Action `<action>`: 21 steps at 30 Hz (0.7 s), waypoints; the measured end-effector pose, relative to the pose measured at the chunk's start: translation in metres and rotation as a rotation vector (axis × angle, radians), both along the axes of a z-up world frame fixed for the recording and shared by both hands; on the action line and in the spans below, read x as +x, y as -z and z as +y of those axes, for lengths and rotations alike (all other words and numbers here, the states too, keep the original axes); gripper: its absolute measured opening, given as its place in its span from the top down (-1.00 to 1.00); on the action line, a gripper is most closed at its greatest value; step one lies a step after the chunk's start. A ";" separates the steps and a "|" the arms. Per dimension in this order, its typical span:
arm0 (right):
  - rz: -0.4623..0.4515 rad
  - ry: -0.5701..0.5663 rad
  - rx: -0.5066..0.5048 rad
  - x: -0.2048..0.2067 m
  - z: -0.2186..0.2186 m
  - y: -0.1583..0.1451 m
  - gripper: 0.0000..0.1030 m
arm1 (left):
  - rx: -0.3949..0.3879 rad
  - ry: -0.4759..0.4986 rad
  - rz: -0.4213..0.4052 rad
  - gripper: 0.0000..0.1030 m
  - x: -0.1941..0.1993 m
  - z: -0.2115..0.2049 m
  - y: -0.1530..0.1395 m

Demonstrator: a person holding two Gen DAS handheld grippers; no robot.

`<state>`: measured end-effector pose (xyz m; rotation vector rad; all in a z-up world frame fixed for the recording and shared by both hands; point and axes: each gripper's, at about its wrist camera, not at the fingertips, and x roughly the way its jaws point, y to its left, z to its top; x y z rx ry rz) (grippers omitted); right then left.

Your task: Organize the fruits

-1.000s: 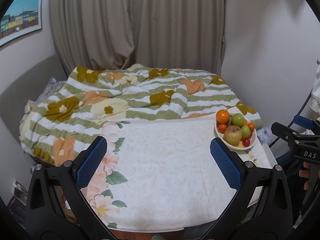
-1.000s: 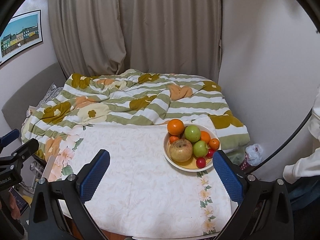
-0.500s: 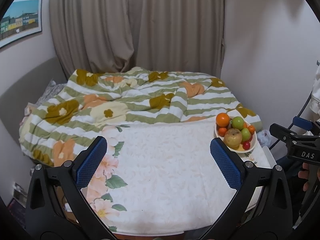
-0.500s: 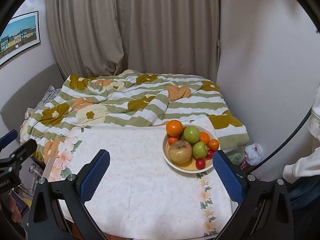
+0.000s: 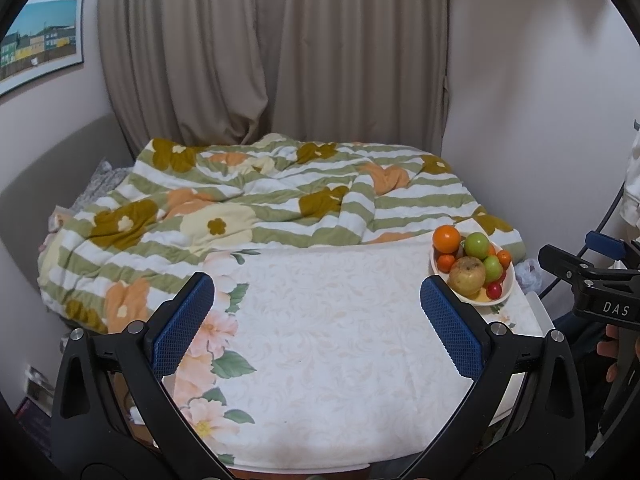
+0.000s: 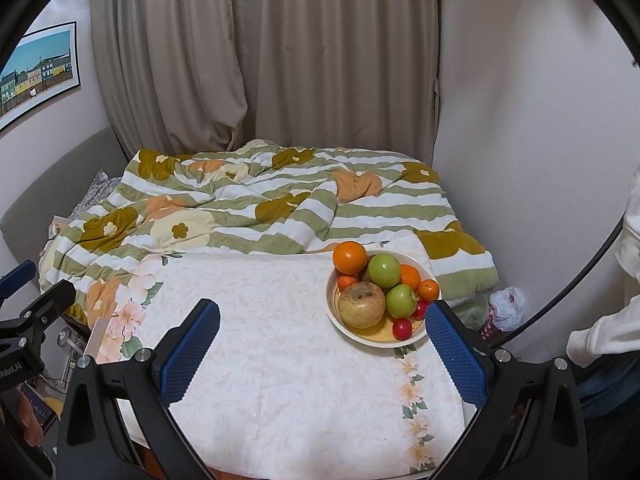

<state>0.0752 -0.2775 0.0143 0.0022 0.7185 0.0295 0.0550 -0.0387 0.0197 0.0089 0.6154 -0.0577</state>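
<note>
A cream bowl [image 6: 418, 266] stands at the far right of a table covered by a floral white cloth [image 6: 288, 344]. It holds a large orange [image 6: 349, 257], two green apples [image 6: 384, 270], a big yellow-brown apple [image 6: 361, 304], small oranges and red cherry tomatoes [image 6: 402, 328]. The bowl also shows in the left wrist view [image 5: 508, 284]. My right gripper [image 6: 322, 350] is open and empty, held over the near table, its right finger just beside the bowl. My left gripper [image 5: 316, 328] is open and empty over the table's middle.
A bed with a striped flower quilt [image 5: 248, 208] lies behind the table, with curtains [image 5: 276, 48] behind it. A wall stands close on the right. A white plastic bag [image 6: 506, 306] lies on the floor past the table's right edge. A framed picture [image 5: 40, 40] hangs at left.
Both grippers have pulled back and risen slightly; the bowl sits lower and a little farther in both views. Both stay open.
</note>
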 end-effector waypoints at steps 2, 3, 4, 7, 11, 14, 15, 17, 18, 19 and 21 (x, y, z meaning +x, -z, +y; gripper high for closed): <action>0.000 0.000 -0.001 0.000 0.000 0.000 -0.99 | -0.001 0.001 0.000 -1.00 0.001 0.001 0.001; 0.000 0.000 -0.002 0.000 0.000 0.000 -0.99 | 0.000 0.000 0.000 -1.00 0.001 0.001 0.001; 0.001 0.000 -0.002 -0.001 0.000 0.001 -0.99 | 0.000 0.000 0.000 -1.00 0.002 0.001 0.001; 0.001 0.000 0.000 -0.001 0.001 0.000 -0.99 | 0.000 0.000 0.001 -1.00 0.003 0.002 0.002; 0.001 0.001 0.000 0.000 0.000 0.001 -0.99 | 0.004 -0.004 0.001 -1.00 0.003 0.003 0.003; 0.000 0.000 -0.002 0.000 0.000 0.001 -0.99 | 0.004 -0.011 -0.003 -1.00 0.002 0.004 0.003; 0.000 0.000 -0.002 0.000 0.000 0.000 -0.99 | 0.006 -0.015 -0.004 -1.00 0.002 0.005 0.004; 0.000 0.000 -0.001 -0.001 0.000 0.001 -0.99 | 0.009 -0.021 -0.007 -1.00 0.001 0.007 0.005; 0.000 0.000 -0.002 0.000 0.000 0.001 -0.99 | 0.010 -0.022 -0.008 -1.00 0.000 0.007 0.005; 0.000 0.001 -0.001 0.000 -0.001 0.000 -0.99 | 0.011 -0.022 -0.008 -1.00 0.000 0.008 0.005; 0.000 0.000 -0.001 -0.001 0.000 0.001 -0.99 | 0.011 -0.023 -0.006 -1.00 0.000 0.008 0.005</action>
